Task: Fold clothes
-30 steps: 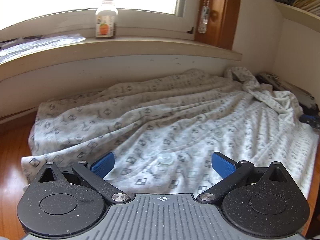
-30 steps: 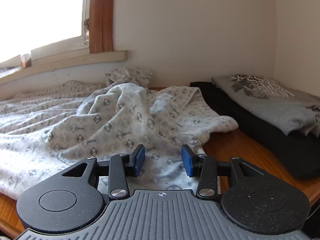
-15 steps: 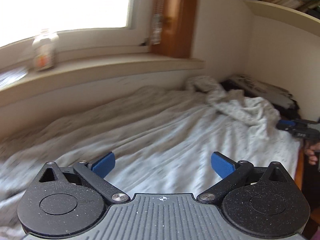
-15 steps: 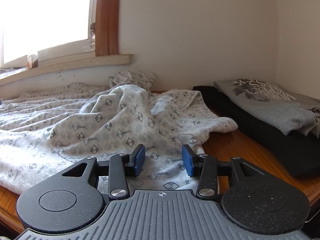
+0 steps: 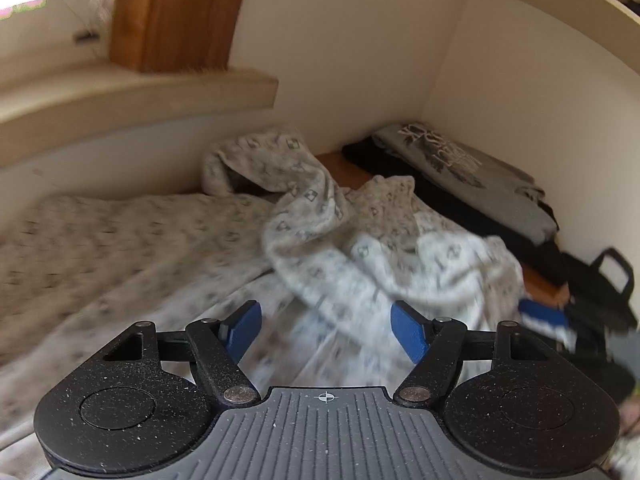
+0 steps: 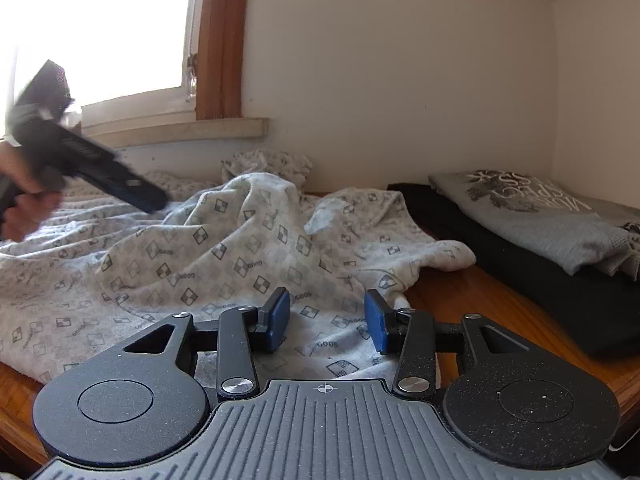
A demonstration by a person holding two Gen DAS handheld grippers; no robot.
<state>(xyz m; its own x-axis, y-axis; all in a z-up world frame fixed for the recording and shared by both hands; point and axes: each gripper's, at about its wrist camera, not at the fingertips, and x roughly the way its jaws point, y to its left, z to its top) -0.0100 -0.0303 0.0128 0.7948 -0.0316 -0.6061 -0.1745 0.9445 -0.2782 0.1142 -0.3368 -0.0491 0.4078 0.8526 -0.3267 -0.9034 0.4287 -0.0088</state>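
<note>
A white garment printed with small grey squares (image 6: pixel 224 248) lies spread over the wooden table, bunched into a heap at its right end (image 5: pixel 360 240). My left gripper (image 5: pixel 326 330) hovers above the cloth near that heap; its jaws are closing with nothing between the blue pads. From the right wrist view it shows blurred at the far left (image 6: pixel 100 172), held by a hand. My right gripper (image 6: pixel 326 320) stays low over the garment's near edge, half open, gripping nothing. It appears in the left wrist view at the right edge (image 5: pixel 548 318).
A folded grey printed shirt (image 6: pixel 552 220) lies on a folded black garment (image 6: pixel 520 276) against the right wall. Bare wooden table (image 6: pixel 472 300) shows between the piles. A window sill (image 5: pixel 132 96) runs along the back wall. A shelf curves overhead at the right.
The left gripper has swept right along the garment, from the window side to the bunched end, and its jaws have narrowed. It has entered the right wrist view. The right gripper has stayed put.
</note>
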